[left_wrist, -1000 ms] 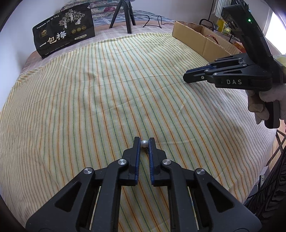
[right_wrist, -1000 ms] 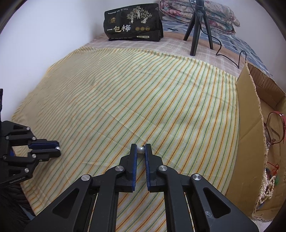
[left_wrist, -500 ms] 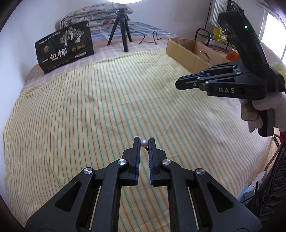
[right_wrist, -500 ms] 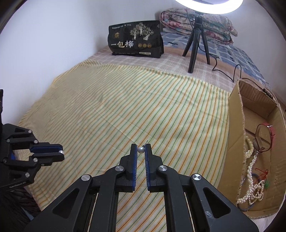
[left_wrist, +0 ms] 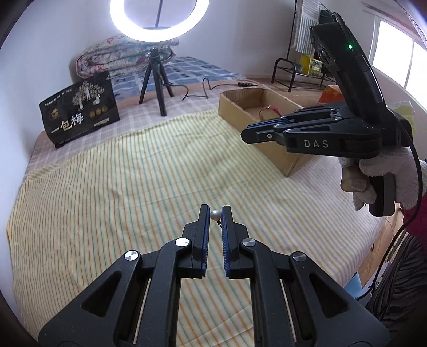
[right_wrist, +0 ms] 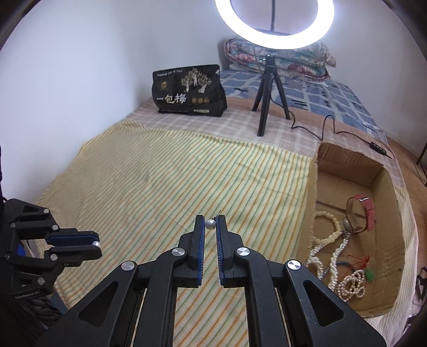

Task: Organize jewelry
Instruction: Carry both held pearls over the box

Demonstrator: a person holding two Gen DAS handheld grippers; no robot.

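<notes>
My left gripper (left_wrist: 215, 213) is shut on a pearl earring (left_wrist: 215, 214) at its fingertips, held well above the striped bedspread (left_wrist: 133, 186). My right gripper (right_wrist: 210, 223) is shut on a second pearl earring (right_wrist: 210, 224). Each gripper shows in the other's view: the right one (left_wrist: 246, 133) at the upper right, the left one (right_wrist: 96, 244) at the lower left with its pearl at the tip. A cardboard box (right_wrist: 312, 192) on the right holds pearl necklaces (right_wrist: 333, 256) and a pink-strapped watch (right_wrist: 365, 211); it also shows in the left wrist view (left_wrist: 240, 112).
A black snack bag (right_wrist: 188, 92) stands at the back by the wall. A small tripod (right_wrist: 269, 104) with a ring light (right_wrist: 275, 24) and its cable (right_wrist: 328, 125) stand behind the bedspread. Folded quilts (right_wrist: 293, 61) lie at the back. The bed edge is at the right (left_wrist: 368, 240).
Both grippers have risen and tilted up with their earrings still held; the views now take in the ring light, the wall and more of the box's inside.
</notes>
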